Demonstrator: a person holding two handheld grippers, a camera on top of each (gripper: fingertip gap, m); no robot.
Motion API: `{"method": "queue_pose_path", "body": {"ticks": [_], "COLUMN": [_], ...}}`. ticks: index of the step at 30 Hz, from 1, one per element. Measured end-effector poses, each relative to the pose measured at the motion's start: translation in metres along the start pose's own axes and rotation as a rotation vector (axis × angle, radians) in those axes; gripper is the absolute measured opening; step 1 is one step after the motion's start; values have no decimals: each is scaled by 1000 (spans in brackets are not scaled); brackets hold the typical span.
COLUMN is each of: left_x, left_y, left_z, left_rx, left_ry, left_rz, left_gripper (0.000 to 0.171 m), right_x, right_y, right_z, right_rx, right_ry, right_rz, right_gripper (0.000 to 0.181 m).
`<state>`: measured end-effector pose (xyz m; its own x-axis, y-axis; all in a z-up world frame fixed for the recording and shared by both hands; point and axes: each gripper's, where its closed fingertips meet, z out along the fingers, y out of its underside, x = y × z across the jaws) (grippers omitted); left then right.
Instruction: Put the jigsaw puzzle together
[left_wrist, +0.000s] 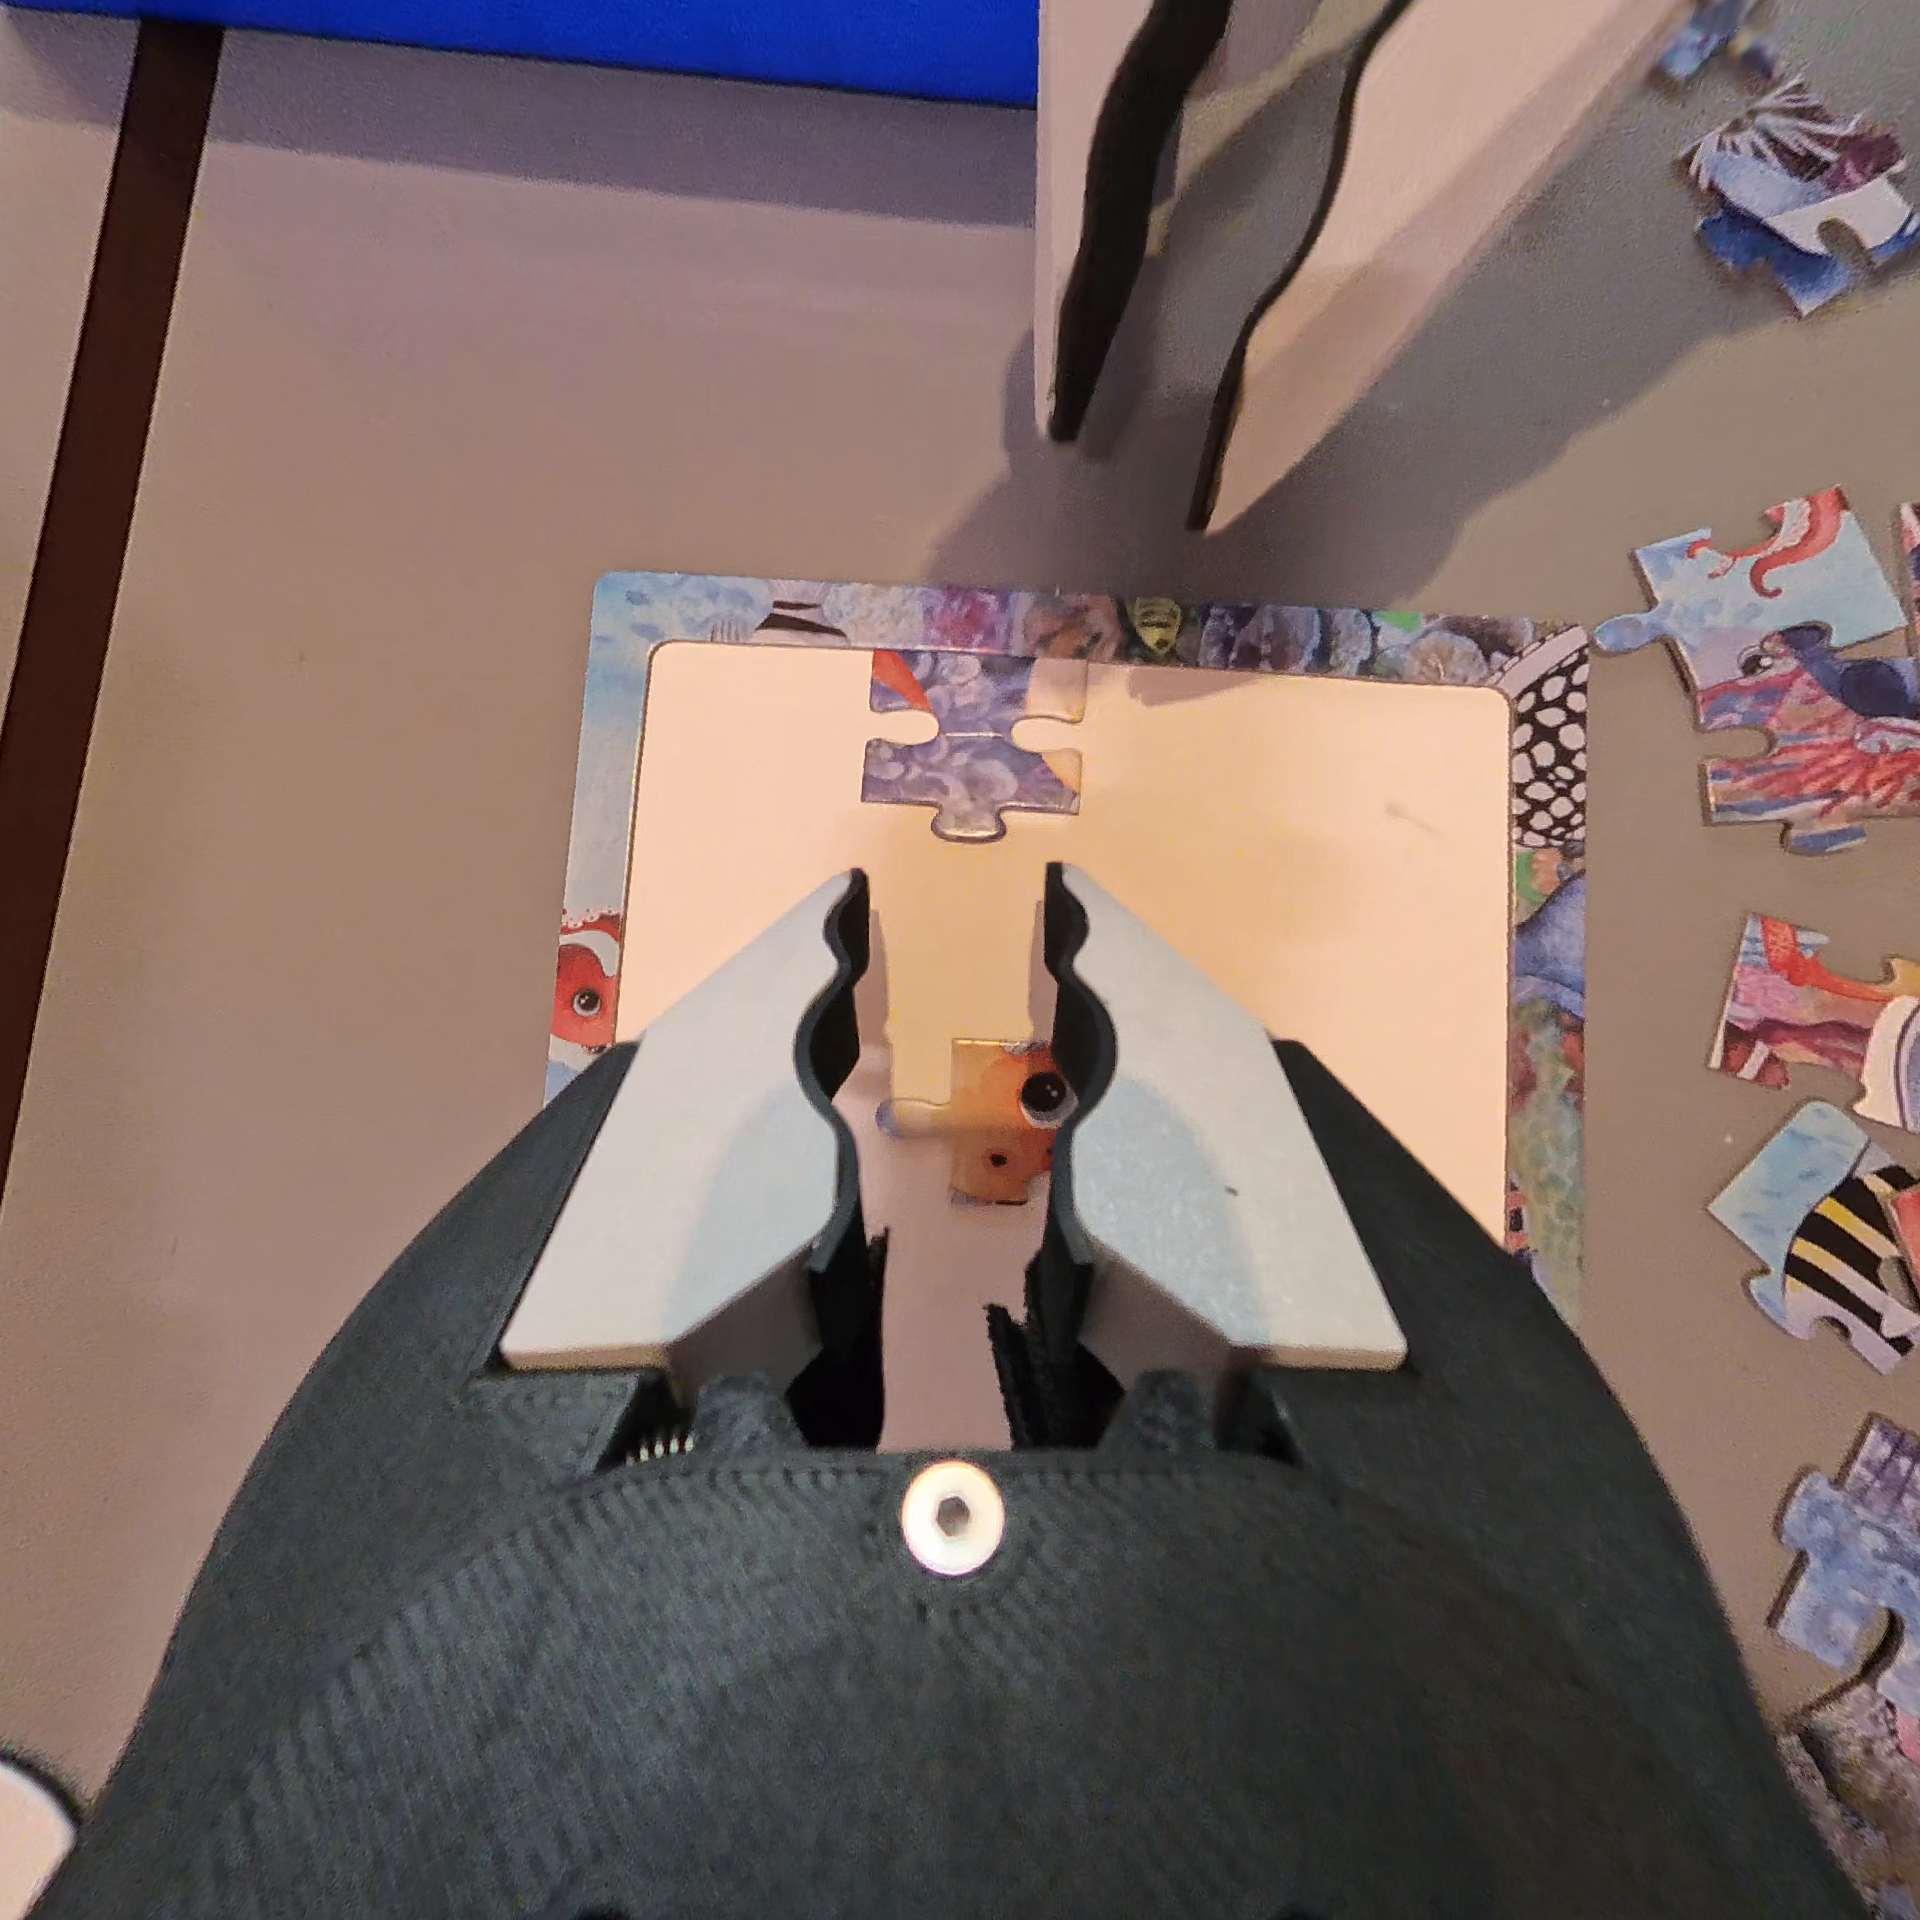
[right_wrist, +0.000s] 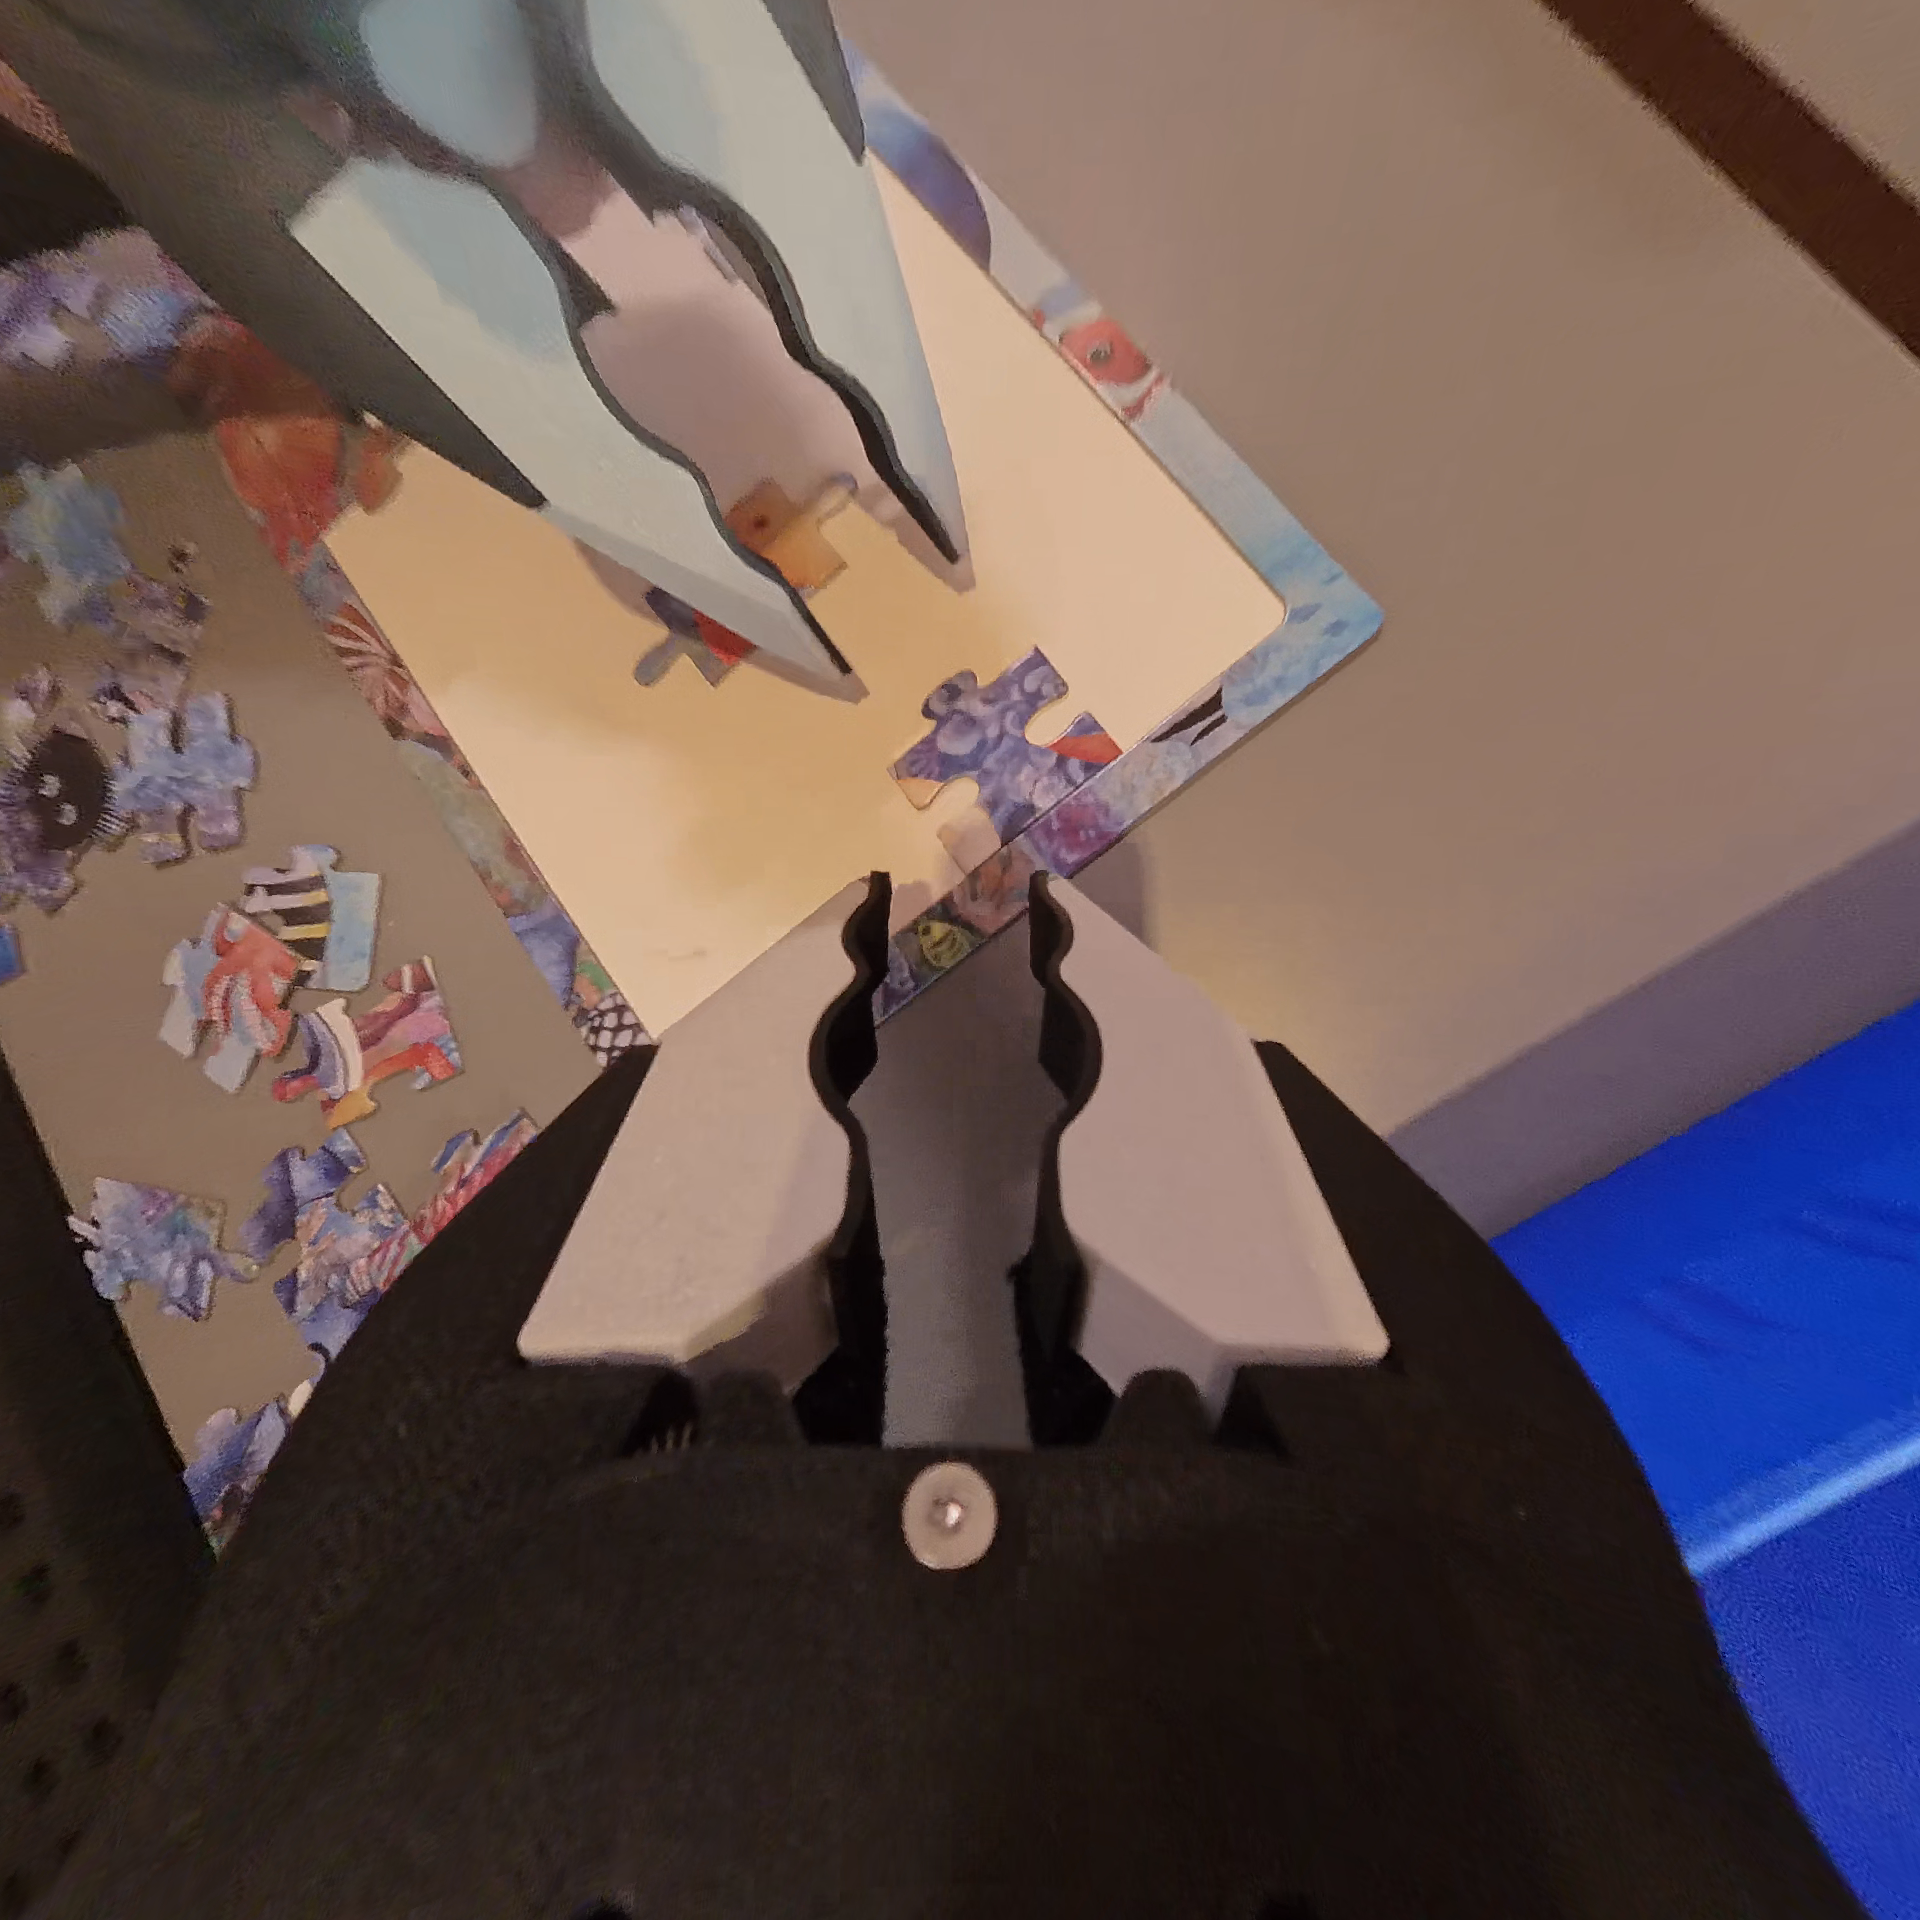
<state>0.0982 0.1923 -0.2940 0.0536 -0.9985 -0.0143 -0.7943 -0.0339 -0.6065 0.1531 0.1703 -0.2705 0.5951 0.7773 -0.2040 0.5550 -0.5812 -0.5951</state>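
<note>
The left gripper (left_wrist: 956, 883) is hovering with fingers spread over the puzzle tray (left_wrist: 1299, 883), an orange fish piece (left_wrist: 1003, 1117) lying between them. The right gripper (right_wrist: 956, 883), fingers also spread and empty, is hanging at the tray's edge; loose pieces (right_wrist: 301, 997) are lying on the bench (left_wrist: 416, 520).

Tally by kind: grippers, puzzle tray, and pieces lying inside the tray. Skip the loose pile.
Grippers: 2, left gripper and right gripper
Puzzle tray: 1
Pieces inside it: 3, purple piece, orange piece, red-and-blue piece
Total: 6
</note>
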Motion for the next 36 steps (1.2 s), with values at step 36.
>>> {"method": "queue_pose_path", "body": {"ticks": [36], "left_x": [100], "left_y": [213], "left_z": [-165], "left_rx": [-574], "left_ry": [-86], "left_rz": [-53], "left_gripper": [63], "right_x": [-46], "right_y": [21], "right_z": [8], "right_rx": [-142], "right_ry": [-92], "right_rz": [-272], "right_gripper": [32]}}
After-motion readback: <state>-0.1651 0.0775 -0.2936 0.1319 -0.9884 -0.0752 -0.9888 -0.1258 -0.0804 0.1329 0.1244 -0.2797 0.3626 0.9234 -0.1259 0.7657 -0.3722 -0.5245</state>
